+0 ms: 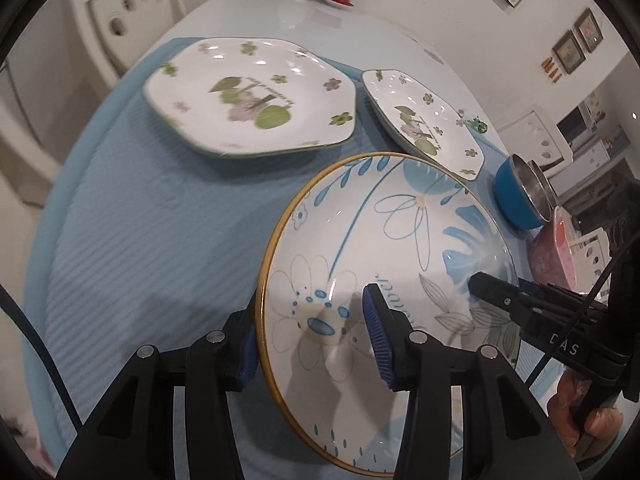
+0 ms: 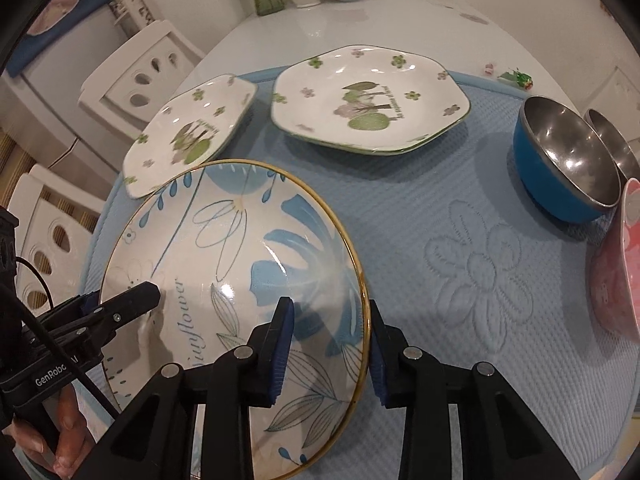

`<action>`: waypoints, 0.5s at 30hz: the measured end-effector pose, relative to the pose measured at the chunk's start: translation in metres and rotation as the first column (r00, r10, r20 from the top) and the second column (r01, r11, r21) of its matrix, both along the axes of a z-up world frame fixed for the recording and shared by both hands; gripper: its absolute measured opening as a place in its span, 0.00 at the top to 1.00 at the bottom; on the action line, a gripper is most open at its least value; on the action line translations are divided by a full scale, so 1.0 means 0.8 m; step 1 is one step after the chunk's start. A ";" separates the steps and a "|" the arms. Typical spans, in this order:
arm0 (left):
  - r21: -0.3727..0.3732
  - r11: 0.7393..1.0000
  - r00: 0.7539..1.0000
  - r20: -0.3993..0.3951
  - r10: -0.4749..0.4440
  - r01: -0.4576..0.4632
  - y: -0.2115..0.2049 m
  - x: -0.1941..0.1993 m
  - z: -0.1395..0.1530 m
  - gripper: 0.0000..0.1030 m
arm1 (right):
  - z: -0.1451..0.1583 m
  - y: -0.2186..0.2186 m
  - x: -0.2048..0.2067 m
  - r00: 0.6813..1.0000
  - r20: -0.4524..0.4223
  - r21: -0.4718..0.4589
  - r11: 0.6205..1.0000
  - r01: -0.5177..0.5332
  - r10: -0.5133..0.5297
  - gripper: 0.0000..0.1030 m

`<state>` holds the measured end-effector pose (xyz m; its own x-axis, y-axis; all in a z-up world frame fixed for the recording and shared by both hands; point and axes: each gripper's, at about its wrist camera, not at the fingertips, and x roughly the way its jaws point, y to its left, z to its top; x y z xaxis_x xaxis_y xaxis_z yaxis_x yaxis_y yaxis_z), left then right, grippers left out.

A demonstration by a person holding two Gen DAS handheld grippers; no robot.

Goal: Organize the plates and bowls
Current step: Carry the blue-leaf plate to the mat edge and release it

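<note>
**Both claws grip one round plate by opposite edges**

My left claw [image 1: 312,344] is closed onto the left rim of the round blue-flowered plate [image 1: 400,248], one pad under the gold edge, one on the plate's face. My right claw [image 2: 330,344] pinches the opposite rim the same way. The plate is tilted above the blue mat [image 2: 460,240], and its near edge is cut off behind the claw bodies in both views.

Beyond it, two hexagonal green-flowered plates lie side by side on the mat: the larger [image 2: 370,100] and the smaller [image 2: 192,132], whose near corner the round plate hides. On the right stands a blue steel-lined bowl [image 2: 568,160], with a second steel bowl [image 2: 612,140] half hidden behind it. A pink dish [image 2: 616,272] is cropped by the frame; I cannot make out its shape. A person's fingers [image 2: 68,432] show at the lower left, partly cut off.
</note>
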<state>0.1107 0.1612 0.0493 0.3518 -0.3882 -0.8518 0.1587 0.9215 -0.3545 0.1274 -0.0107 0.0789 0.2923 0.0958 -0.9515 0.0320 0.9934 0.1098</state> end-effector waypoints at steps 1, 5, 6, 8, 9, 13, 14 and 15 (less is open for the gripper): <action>0.002 1.000 1.000 -0.001 0.008 -0.008 0.005 -0.007 0.003 0.59 | 0.002 0.008 -0.005 1.000 -0.005 0.002 1.000 -0.007 0.007 0.68; 0.013 0.999 0.999 -0.004 0.042 -0.042 0.030 -0.033 0.012 0.59 | 0.006 0.029 -0.032 0.999 -0.028 0.020 0.999 -0.042 0.042 0.68; 0.017 0.999 0.999 -0.008 0.048 -0.047 0.035 -0.039 0.012 0.59 | 0.005 0.035 -0.038 0.998 -0.035 0.026 0.998 -0.050 0.051 0.68; 0.019 0.998 0.998 -0.020 0.058 -0.058 0.047 -0.049 0.012 0.59 | 0.002 0.048 -0.051 0.997 -0.050 0.033 0.997 -0.063 0.065 0.68; 0.021 0.998 0.998 -0.027 0.063 -0.063 0.052 -0.055 0.010 0.59 | -0.001 0.053 -0.056 0.996 -0.057 0.037 0.997 -0.068 0.070 0.68; 0.046 0.996 0.996 -0.044 0.079 -0.077 0.066 -0.072 0.001 0.59 | -0.014 0.074 -0.074 0.991 -0.096 0.044 0.995 -0.089 0.093 0.68; 0.049 0.995 0.995 -0.050 0.085 -0.082 0.069 -0.076 -0.002 0.59 | -0.017 0.076 -0.076 0.990 -0.102 0.043 0.995 -0.092 0.096 0.68; 0.051 0.995 0.995 -0.055 0.088 -0.085 0.071 -0.080 -0.005 0.59 | -0.022 0.079 -0.078 0.989 -0.114 0.044 0.995 -0.094 0.098 0.68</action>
<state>0.0468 0.2180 0.0457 0.3329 -0.3164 -0.8883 0.0584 0.9471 -0.3155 0.0649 0.0526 0.0615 0.1682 0.1554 -0.9734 -0.0487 0.9876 0.1492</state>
